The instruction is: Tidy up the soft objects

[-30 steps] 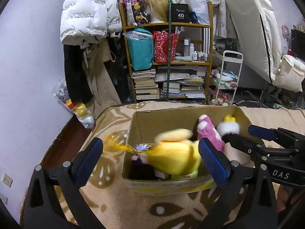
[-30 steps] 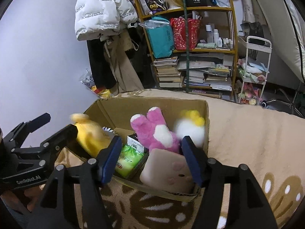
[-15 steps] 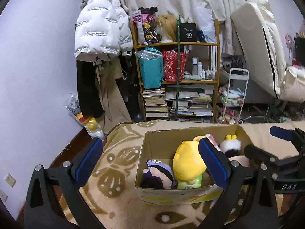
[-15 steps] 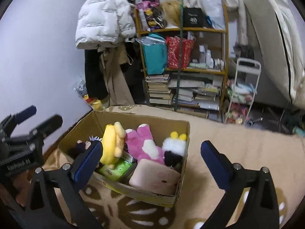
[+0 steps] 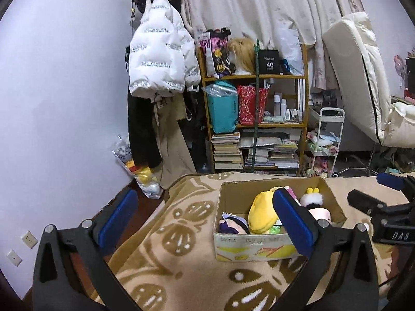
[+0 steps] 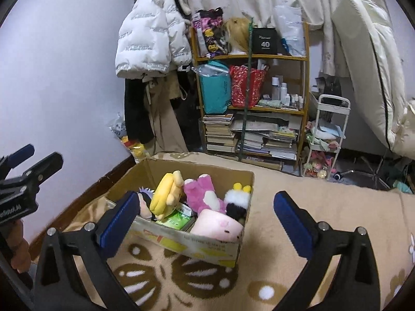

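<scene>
Both grippers spread wide, holding nothing: left gripper, right gripper. Cardboard box sits on patterned blanket w/ yellow plush, pink plush, pink pig cushion inside, l to r.

Both views are evenly lit by soft, cool indoor light with a violet cast on the wall at left. Shadows are faint and diffuse. There is no strong glare. Focus is sharp across the centre of each frame with no motion blur. Fisheye distortion bends vertical lines outward toward the edges, and black vignetting fills all four corners.
</scene>
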Tool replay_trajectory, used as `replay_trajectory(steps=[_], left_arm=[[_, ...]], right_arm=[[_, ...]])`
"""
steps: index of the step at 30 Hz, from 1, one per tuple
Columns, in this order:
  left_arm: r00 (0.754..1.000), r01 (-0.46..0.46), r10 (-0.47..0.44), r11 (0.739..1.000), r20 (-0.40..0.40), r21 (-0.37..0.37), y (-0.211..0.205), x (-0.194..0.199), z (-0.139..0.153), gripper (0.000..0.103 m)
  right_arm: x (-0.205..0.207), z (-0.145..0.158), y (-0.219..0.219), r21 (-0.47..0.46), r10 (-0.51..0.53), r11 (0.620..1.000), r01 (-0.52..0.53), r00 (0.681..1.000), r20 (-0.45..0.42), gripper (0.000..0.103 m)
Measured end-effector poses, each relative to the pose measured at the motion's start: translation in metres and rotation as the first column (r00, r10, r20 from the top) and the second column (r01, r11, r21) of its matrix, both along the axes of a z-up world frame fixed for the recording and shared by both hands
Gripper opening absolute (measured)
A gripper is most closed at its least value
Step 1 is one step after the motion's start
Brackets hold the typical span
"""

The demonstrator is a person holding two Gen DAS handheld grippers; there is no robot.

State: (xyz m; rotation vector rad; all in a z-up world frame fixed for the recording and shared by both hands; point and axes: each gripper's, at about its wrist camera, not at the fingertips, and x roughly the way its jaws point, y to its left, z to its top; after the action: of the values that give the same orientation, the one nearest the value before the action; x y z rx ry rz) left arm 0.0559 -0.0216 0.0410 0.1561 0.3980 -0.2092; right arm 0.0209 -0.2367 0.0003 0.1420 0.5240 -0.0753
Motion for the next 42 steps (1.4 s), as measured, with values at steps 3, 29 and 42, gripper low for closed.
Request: replay_trajectory(steps=[3,29,42], left_arm=[[1.000,0.011,-0.011,0.999,-0.007,-0.034,0.009,-0.014,0.008,0.102],[1.000,-0.009,0.010,1.000,0.006,-0.028,0.034,-0.073,0.008,0.102],[1.000,-0.007,0.007,1.000,-0.012,0.004,0.028,-0.066,-0.008,0.102]], right_arm=[[-0.016,0.008,-0.001,0.009,-0.002,1.000,0.002,1.000,0.009,0.103],[-0.081,0.020,-0.002,0.002,-0.105,0.994,0.106,0.990,0.099,0.103],[-0.069,0.012,0.006,-0.027,-0.100,0.994,0.102,0.993,0.066,0.103]])
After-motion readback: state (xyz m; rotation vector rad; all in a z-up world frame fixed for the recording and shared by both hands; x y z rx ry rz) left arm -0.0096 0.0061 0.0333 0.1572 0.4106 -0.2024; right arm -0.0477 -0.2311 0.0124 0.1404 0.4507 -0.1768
